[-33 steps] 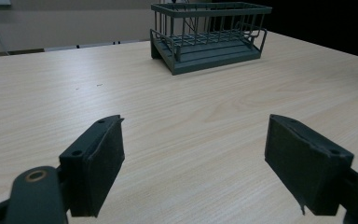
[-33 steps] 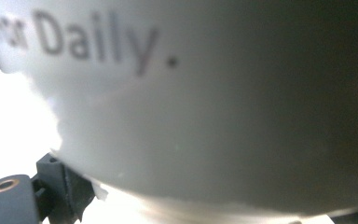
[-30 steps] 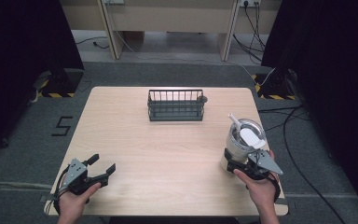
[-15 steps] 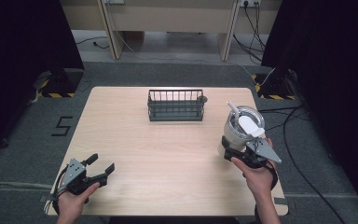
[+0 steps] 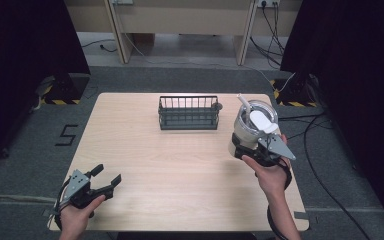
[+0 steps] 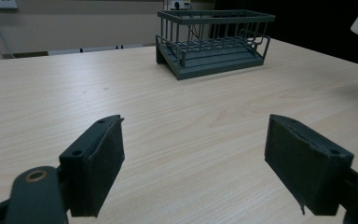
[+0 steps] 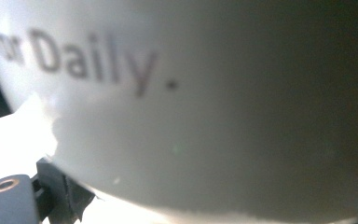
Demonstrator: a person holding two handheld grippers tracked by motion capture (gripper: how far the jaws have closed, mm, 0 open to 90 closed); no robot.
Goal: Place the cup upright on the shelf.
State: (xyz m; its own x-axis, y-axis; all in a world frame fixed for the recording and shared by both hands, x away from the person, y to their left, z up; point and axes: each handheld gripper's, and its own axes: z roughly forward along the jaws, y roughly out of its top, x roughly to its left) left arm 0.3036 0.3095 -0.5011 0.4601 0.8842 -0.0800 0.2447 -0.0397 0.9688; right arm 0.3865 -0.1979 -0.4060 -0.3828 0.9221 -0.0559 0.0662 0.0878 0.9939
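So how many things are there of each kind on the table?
Cups: 1
Wire racks: 1
Grippers, left and right: 2
Total: 4

White lidded tumbler (image 5: 252,127) with straw, upright, lifted.

Left gripper (image 5: 107,181) rests low near the table's front-left corner, jaws wide apart — right gripper (image 5: 247,147) is raised, clamped.
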